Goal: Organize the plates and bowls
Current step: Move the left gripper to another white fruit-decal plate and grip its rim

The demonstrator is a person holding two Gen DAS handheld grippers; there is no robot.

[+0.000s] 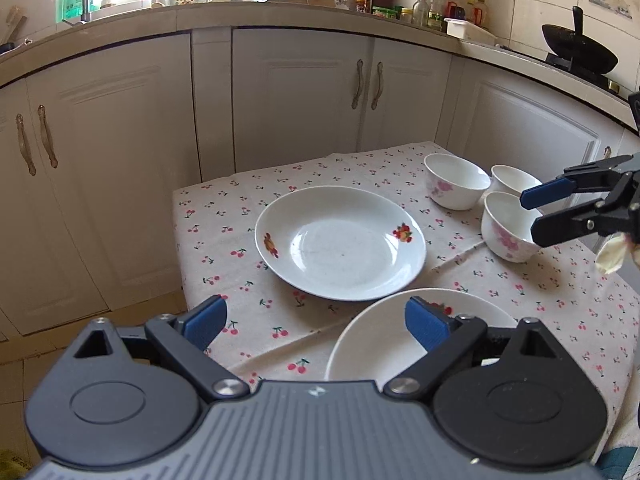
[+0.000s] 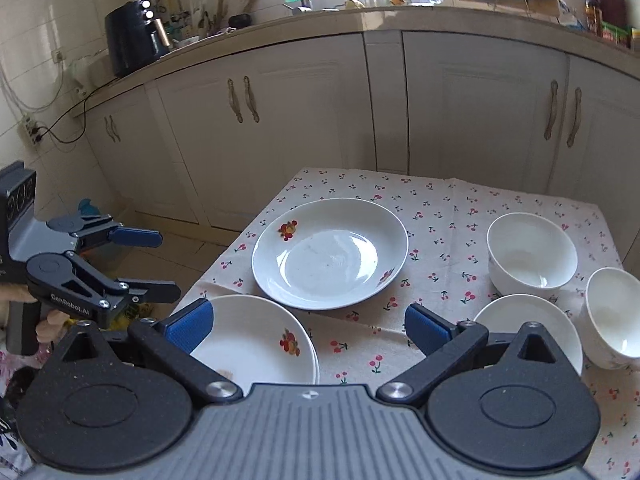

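A small table with a cherry-print cloth (image 1: 304, 176) (image 2: 440, 208) holds two white plates and three white bowls. The far plate (image 1: 340, 242) (image 2: 330, 252) lies mid-table. The near plate (image 1: 372, 344) (image 2: 256, 344) lies at the front edge. The three bowls (image 1: 456, 180) (image 1: 514, 180) (image 1: 506, 226) (image 2: 532, 254) (image 2: 612, 316) (image 2: 528, 320) cluster at the right. My left gripper (image 1: 316, 320) (image 2: 160, 264) is open and empty, above the table's front left. My right gripper (image 2: 308, 328) (image 1: 530, 214) is open and empty, hovering by the bowls.
White kitchen cabinets (image 1: 296, 92) (image 2: 280, 112) stand behind the table under a cluttered counter (image 1: 240, 8). A wok (image 1: 580, 46) sits on the stove at right. An air fryer (image 2: 134, 36) stands on the counter at left. Tiled floor (image 2: 188, 248) lies left of the table.
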